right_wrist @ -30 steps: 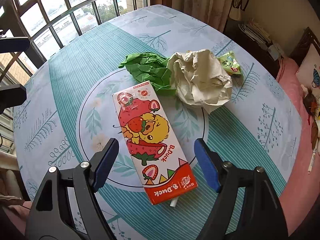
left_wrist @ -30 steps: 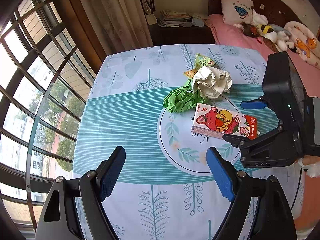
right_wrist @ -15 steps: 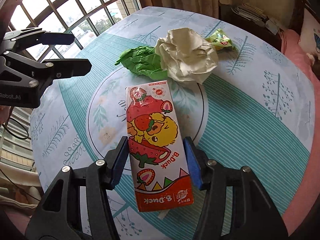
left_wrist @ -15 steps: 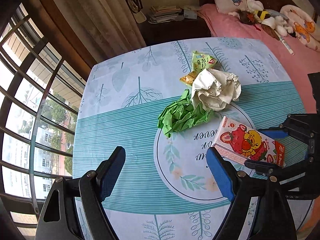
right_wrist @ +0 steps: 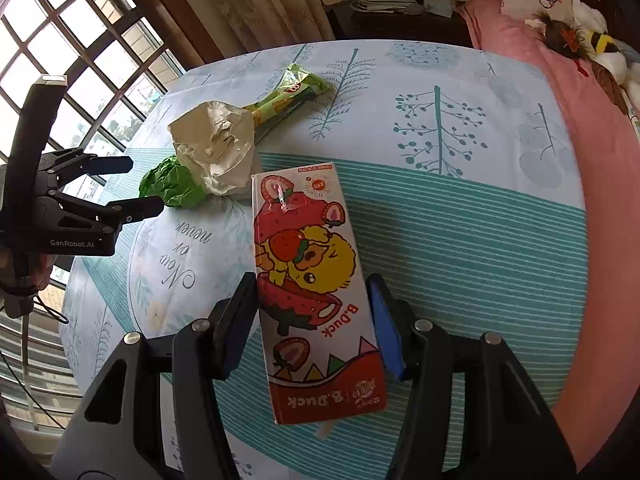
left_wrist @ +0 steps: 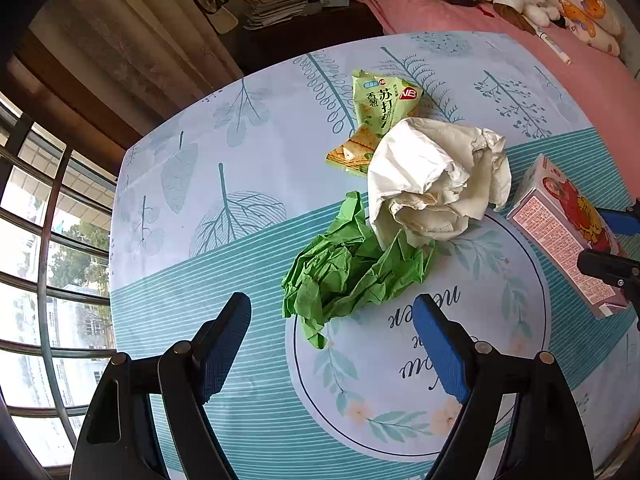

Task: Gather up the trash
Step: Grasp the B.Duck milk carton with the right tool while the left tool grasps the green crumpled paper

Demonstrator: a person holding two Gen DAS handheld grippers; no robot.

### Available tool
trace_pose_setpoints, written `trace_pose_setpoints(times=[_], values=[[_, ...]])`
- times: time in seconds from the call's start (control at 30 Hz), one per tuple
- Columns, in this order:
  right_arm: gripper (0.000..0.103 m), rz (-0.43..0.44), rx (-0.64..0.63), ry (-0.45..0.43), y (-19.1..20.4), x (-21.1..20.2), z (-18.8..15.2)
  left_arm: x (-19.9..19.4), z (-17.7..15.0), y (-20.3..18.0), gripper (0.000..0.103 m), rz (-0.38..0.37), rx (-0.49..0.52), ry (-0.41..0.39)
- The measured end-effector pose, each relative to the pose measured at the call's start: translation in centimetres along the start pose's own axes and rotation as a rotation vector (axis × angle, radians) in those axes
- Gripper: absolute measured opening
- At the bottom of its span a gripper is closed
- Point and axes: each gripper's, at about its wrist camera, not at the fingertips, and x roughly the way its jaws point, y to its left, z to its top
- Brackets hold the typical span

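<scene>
Trash is gathered mid-worktop [left_wrist: 240,128]: a strawberry drink carton [right_wrist: 308,280] printed "B.Duck" sits clamped between the pads of the right gripper [right_wrist: 312,320], its far end raised off the cloth. The left gripper [left_wrist: 332,344] hangs open, empty, just near of a crumpled green paper [left_wrist: 352,268], which touches a white paper wad [left_wrist: 432,184]. Only the left wrist view shows the green snack wrapper [left_wrist: 384,100] face-on, with Chinese print and an "NB" badge; the right wrist view alone shows "GenRobot.AI" on the left gripper's body and "Now or never" on the leaf-patterned tablecloth. Barred windows lie left, a pink bed [right_wrist: 580,92] right.
</scene>
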Motion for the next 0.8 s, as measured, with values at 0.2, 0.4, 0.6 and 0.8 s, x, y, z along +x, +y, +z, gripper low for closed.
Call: trace_pose_setpoints(times=[0.2,0.4,0.6,0.8], values=[[0.05,0.012,-0.002,-0.007,0.3,0.4,0.2,1.8,1.2,-0.1,0.085,0.023,0.042,0.018],[0.05,0.006,-0.017,-0.016,0.6,0.7,0.0,3.5,1.8,0.2,0.067,0.002,0.033,0.03],[0.049,0.002,-0.005,-0.019,0.7,0.5,-0.4,3.5,1.0,0.9,0.048,-0.018,-0.033,0.015],[0.049,-0.002,0.012,-0.013,1.4,0.1,-1.5,2.8,-1.8,1.2,0.019,-0.037,-0.096,0.05]])
